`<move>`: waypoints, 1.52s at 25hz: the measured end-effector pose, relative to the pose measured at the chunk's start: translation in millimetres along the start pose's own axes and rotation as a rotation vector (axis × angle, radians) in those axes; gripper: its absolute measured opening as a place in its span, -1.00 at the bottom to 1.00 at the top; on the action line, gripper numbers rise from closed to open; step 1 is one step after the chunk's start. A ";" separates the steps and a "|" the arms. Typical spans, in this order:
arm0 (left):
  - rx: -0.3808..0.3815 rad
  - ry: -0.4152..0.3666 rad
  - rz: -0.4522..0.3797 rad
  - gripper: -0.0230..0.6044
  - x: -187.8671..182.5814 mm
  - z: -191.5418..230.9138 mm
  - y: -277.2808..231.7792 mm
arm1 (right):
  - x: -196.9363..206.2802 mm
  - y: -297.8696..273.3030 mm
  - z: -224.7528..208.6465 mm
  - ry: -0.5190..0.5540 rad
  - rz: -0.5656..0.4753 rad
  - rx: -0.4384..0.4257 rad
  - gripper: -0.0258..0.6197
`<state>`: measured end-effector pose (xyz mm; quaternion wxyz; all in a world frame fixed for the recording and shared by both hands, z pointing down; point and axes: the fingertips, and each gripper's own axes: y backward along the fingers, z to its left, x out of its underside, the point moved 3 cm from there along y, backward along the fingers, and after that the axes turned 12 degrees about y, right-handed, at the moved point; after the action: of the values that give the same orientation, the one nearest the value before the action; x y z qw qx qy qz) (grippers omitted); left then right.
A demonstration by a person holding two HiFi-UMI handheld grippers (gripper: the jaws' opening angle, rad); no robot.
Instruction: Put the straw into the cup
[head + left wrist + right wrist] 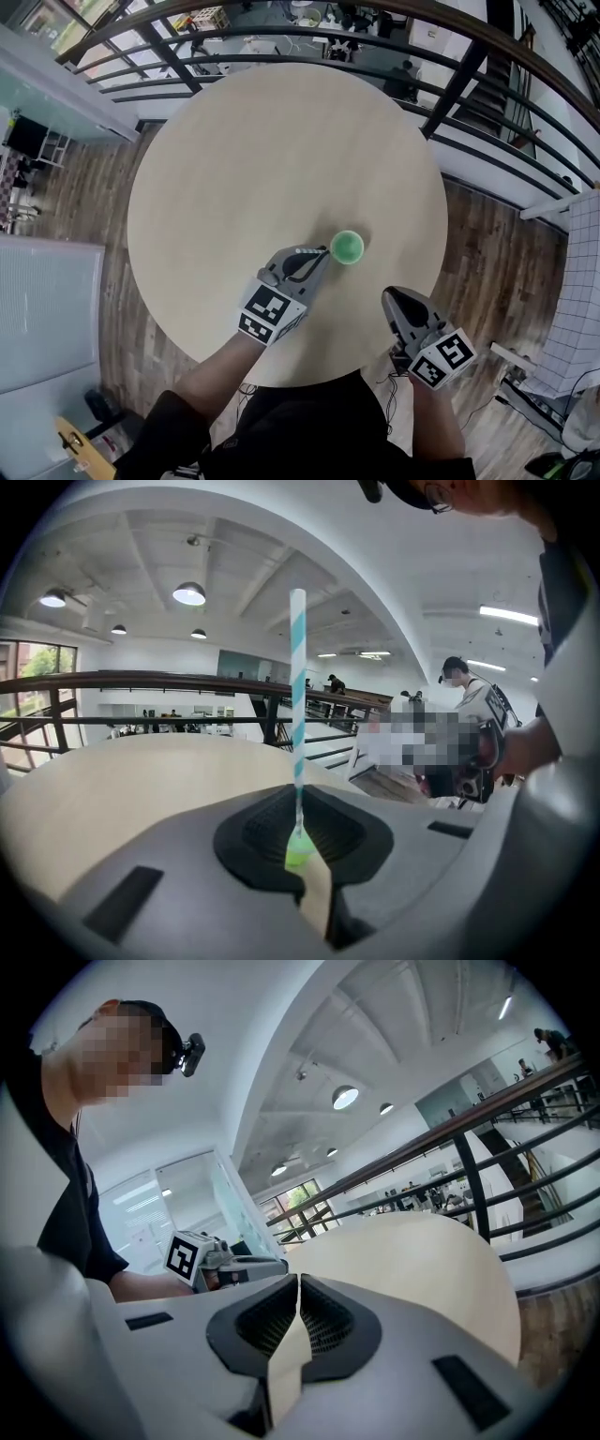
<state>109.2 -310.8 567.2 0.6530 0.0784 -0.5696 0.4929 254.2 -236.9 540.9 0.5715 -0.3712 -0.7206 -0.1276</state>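
1. The left gripper [317, 260] has its jaws nipped narrow onto the straw [297, 667] — blue-and-white striped, standing upright between them in the left gripper view.
2. The cup [347, 247], green and upright, sits on the round table [253, 150] toward the person's side. The left gripper's tips are just beside its rim.
3. So the pick-up looks done, I'd say. What's left is getting the straw's lower end down inside the cup and letting go.
4. The right gripper [401, 305] hangs by the table's near edge, apart from the cup. Its jaws are pressed together with nothing in them, and it seems to have no job right now.
5. Hard to call: in the left gripper view the straw's foot lines up with a patch of green beyond the jaws. Whether it is above the cup, touching it or already inside, I can't tell.
6. From the head view the straw barely shows — it is seen end-on — and the cup's inside is just a flat green disc.
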 end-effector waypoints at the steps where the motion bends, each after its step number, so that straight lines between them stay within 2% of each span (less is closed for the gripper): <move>1: 0.003 0.000 0.006 -0.84 1.2 -1.3 -4.6 | 0.4 1.3 -2.7 -0.003 -0.001 0.002 -0.85; 7: 0.011 0.000 0.038 -0.84 11.5 -4.1 -29.8 | 10.3 8.1 -19.1 -0.026 0.009 0.021 -0.84; 17: -0.035 -0.013 0.124 -0.84 40.9 2.1 -52.7 | 22.5 14.4 -25.2 -0.057 0.015 0.027 -0.85; 24: -0.018 -0.006 0.170 -0.83 51.5 2.2 -62.2 | 29.1 12.7 -24.9 -0.067 0.024 0.021 -0.85; 30: -0.029 -0.018 0.173 -0.58 48.8 5.5 -63.8 | 31.4 10.6 -22.0 -0.070 0.031 0.018 -0.85; 38: 0.023 -0.055 0.215 -0.55 54.6 0.7 -68.2 | 35.7 9.6 -16.2 -0.076 0.037 0.018 -0.85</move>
<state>151.4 -315.1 643.6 0.5795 0.0379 -0.5867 0.5644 269.9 -226.2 576.4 0.5492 -0.3839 -0.7360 -0.0961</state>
